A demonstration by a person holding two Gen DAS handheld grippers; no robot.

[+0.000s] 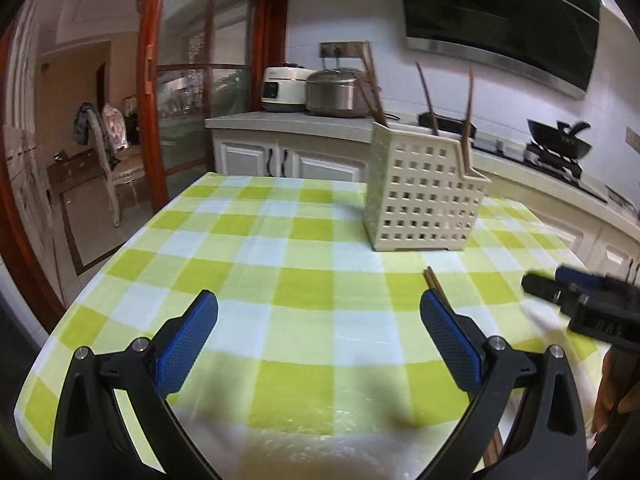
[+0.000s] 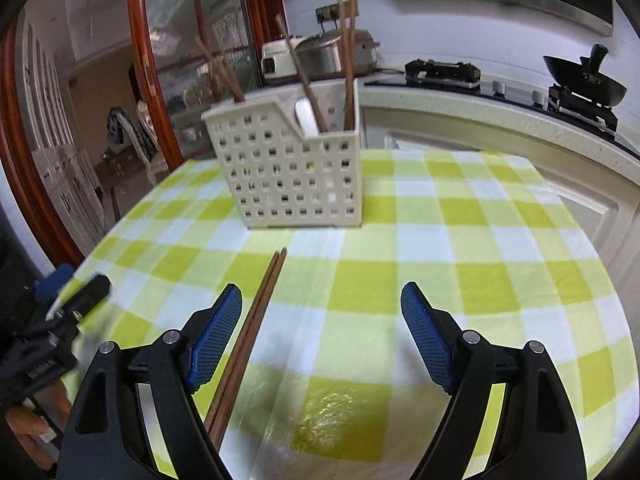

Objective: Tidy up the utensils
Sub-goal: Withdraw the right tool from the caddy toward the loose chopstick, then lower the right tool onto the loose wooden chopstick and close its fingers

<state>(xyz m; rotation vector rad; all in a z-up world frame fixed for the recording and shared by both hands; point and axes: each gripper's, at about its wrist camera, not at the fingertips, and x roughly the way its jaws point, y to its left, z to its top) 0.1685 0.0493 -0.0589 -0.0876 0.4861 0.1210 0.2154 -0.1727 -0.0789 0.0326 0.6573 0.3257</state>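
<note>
Right wrist view: the right gripper (image 2: 322, 336) stands spread wide with nothing between its pads, a pair of brown chopsticks (image 2: 256, 320) lying on the checked tablecloth (image 2: 480, 240) just beside its left finger, while the white perforated holder (image 2: 292, 168) sits upper centre with more chopsticks and what looks like a white spoon handle inside. Left wrist view shows the left gripper (image 1: 320, 344) released too, empty, holder (image 1: 420, 196) right of centre.
</note>
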